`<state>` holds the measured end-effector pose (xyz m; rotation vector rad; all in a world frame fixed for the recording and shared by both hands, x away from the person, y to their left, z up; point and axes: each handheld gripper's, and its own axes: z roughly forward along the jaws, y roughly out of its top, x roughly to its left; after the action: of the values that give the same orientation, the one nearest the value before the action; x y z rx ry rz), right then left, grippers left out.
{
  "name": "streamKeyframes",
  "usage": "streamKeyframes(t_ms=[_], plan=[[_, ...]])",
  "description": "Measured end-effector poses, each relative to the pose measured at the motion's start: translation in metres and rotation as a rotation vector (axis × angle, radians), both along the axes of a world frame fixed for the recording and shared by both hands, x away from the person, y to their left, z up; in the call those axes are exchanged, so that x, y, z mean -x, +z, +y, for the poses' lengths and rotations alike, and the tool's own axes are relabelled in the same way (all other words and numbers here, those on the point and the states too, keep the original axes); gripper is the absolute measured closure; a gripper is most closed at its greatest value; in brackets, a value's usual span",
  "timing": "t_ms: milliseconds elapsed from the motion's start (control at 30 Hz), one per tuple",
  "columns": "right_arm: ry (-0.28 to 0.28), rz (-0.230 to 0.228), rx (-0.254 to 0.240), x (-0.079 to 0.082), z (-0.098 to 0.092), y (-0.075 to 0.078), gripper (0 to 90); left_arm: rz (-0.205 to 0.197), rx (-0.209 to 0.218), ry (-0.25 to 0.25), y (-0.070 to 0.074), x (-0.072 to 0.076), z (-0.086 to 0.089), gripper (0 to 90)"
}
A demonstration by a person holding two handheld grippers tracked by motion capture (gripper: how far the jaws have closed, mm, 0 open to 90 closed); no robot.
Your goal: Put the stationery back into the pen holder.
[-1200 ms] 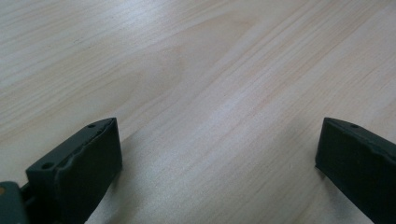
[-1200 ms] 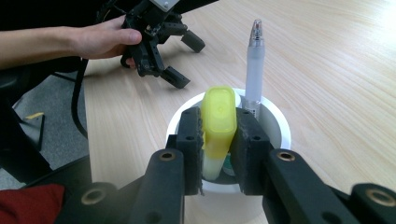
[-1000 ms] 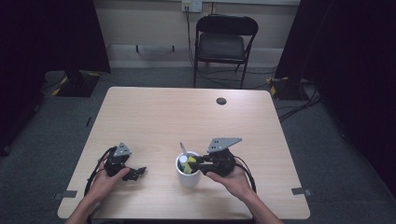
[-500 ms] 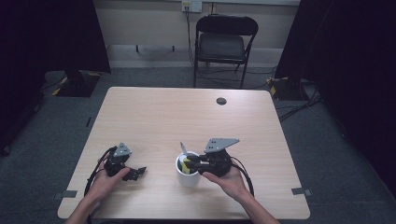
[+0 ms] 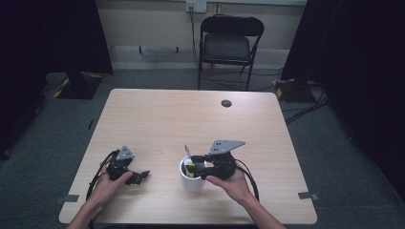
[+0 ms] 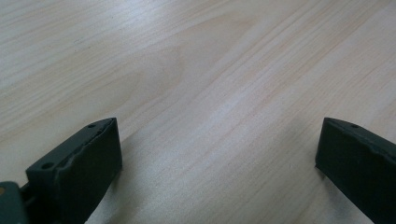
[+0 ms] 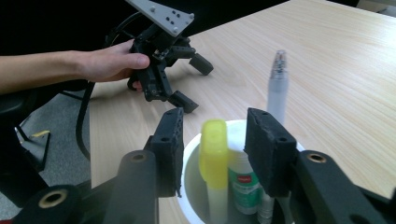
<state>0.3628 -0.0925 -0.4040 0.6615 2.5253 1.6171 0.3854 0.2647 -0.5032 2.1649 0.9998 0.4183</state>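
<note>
1. The right gripper has just been opening its jaws; the yellow-capped highlighter pen stands between them, unpressed, inside the white round plastic cup. It looks released there.
2. The left gripper rests jaws apart, empty, on the pale wooden table.
3. The cup sits near the table's front edge; open room lies beyond.

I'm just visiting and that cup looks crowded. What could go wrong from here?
The right gripper has just been opening around the yellow-capped marker standing in the white cup; its pads no longer press it. Pulling away, a jaw might catch that cap or the grey pen leaning nearby. A sideways nudge might tip the cup, since the open left gripper rests apart on the wooden table.
</note>
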Motion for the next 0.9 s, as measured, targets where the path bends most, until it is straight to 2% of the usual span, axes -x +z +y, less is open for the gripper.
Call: streamKeyframes(t_ms=[133, 167, 300, 900], plan=[[-0.021, -0.004, -0.024, -0.002, -0.007, 0.003, 55.2, 0.0, -0.001, -0.001, 0.0, 0.0, 0.0, 0.0], [-0.03, -0.024, -0.034, -0.002, -0.01, 0.005, 54.1, 0.0, 0.002, 0.0, 0.0, 0.0, 0.0, 0.0], [-0.048, -0.025, -0.041, -0.004, -0.016, 0.008, 51.1, 0.0, -0.001, -0.001, 0.0, 0.0, 0.0, 0.0], [-0.24, -0.037, -0.019, -0.016, -0.057, 0.011, 31.2, 0.001, -0.003, 0.005, 0.0, 0.001, 0.001, 0.0]])
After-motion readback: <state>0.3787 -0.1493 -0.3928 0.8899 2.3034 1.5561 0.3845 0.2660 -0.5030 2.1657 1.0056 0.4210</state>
